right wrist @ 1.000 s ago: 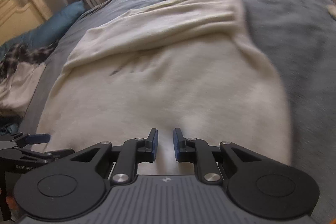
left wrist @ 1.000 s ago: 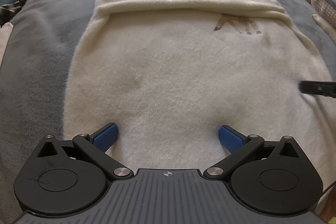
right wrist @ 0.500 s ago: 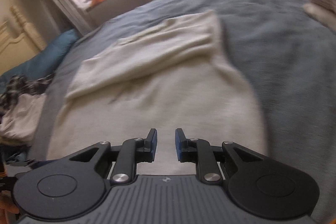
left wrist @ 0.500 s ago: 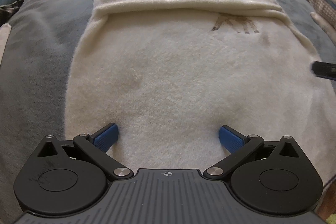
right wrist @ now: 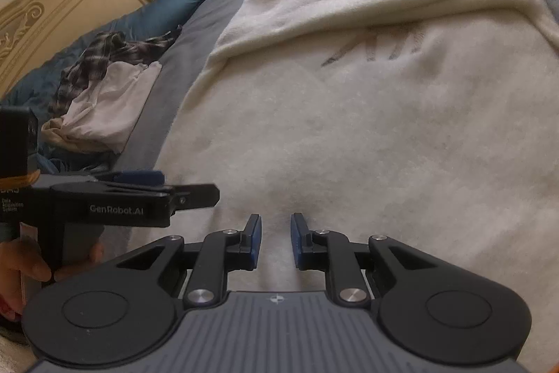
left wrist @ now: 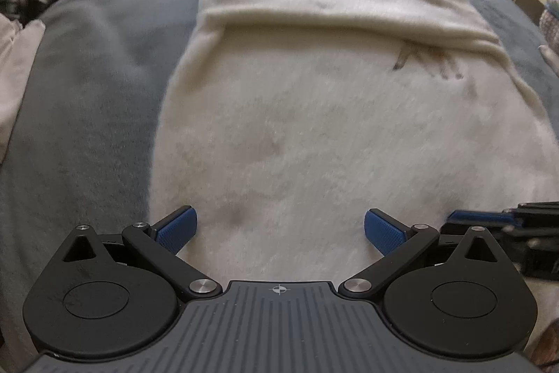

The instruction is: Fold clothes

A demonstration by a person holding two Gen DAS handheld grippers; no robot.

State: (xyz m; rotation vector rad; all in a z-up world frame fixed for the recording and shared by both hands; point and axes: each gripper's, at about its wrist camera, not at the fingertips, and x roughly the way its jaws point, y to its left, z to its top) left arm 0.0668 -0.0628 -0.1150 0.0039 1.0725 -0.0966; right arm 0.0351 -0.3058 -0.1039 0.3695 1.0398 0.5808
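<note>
Now cream fleecy sweater (left wrist: pixel 332 135) lying spread on grey-blue bed cover (left wrist: pixel 87 100), far part already folded over into band across top. Left gripper (left wrist: pixel 279 229) hovering over near hem, fingers released wide, nothing between. Right gripper (right wrist: pixel 276 240) sitting just right of it above same hem, fingers nearly together but not grasping fabric. Step in hand, likely: positioning for hem grab. Next move calling for both lowering, pinching near edge, lifting toward far band.
</note>
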